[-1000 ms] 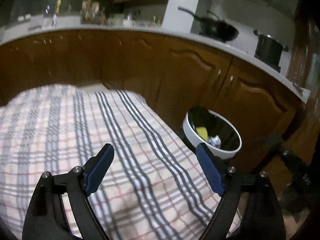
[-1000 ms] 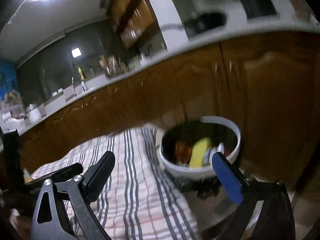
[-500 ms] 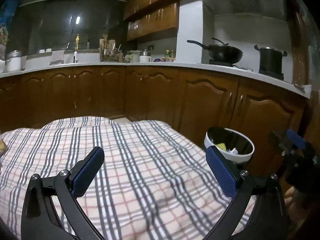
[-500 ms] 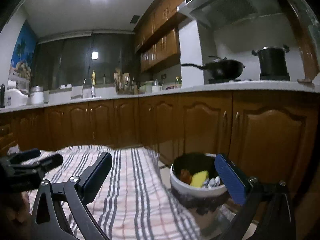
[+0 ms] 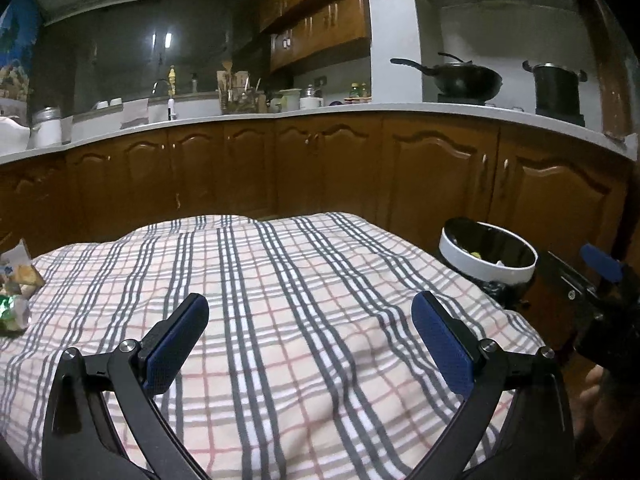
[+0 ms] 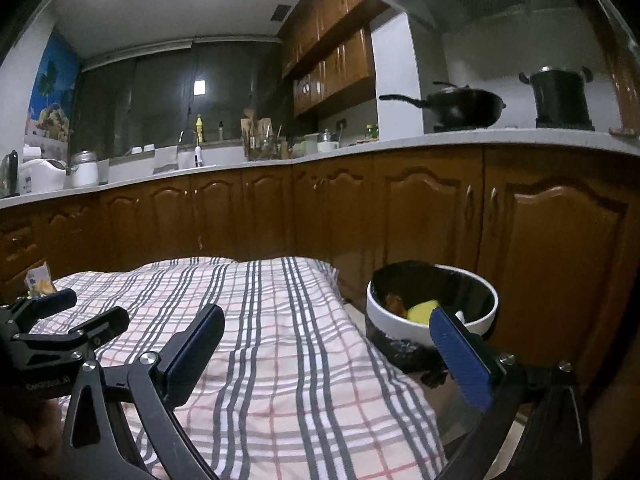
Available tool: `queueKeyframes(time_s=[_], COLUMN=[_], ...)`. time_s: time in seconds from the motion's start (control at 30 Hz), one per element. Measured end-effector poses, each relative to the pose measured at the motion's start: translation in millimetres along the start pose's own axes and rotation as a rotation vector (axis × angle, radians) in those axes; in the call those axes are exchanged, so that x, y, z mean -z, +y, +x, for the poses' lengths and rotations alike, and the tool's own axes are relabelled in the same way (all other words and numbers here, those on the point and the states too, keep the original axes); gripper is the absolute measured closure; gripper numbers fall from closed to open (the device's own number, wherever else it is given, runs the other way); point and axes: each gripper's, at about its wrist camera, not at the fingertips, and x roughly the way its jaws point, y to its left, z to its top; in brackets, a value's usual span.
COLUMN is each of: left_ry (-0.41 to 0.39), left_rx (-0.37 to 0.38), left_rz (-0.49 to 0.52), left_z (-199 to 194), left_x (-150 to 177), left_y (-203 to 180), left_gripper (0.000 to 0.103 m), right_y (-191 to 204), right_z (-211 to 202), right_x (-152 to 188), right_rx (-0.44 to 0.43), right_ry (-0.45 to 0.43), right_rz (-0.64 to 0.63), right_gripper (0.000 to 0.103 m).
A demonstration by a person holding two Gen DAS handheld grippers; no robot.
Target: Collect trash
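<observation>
Here, left gripper (image 5: 306,342) and right gripper (image 6: 328,350) both spread wide, empty, low over checked cloth (image 5: 280,300). Bin (image 6: 432,312) with scraps just ahead-right of right gripper; trash (image 5: 16,292) on cloth, far left of left gripper.

The only lettering I can spot is small white print on the black body of the left gripper (image 6: 64,326), seen from the right wrist view; it is too blurred to read with any certainty.
</observation>
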Motion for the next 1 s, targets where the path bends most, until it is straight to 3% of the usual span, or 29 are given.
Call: queueKeyframes(time_s=[1.0], left_ry=[-0.026], left_rx=[-0.072], left_rz=[0.020], left_z=[-16], left_x=[2], left_y=[-3], left_gripper=[0.000], right_y=[7], right_z=[-8], right_x=[1], right_rx=[-0.007], right_ry=[0.004], right_rz=[0.013], right_gripper=[0.000])
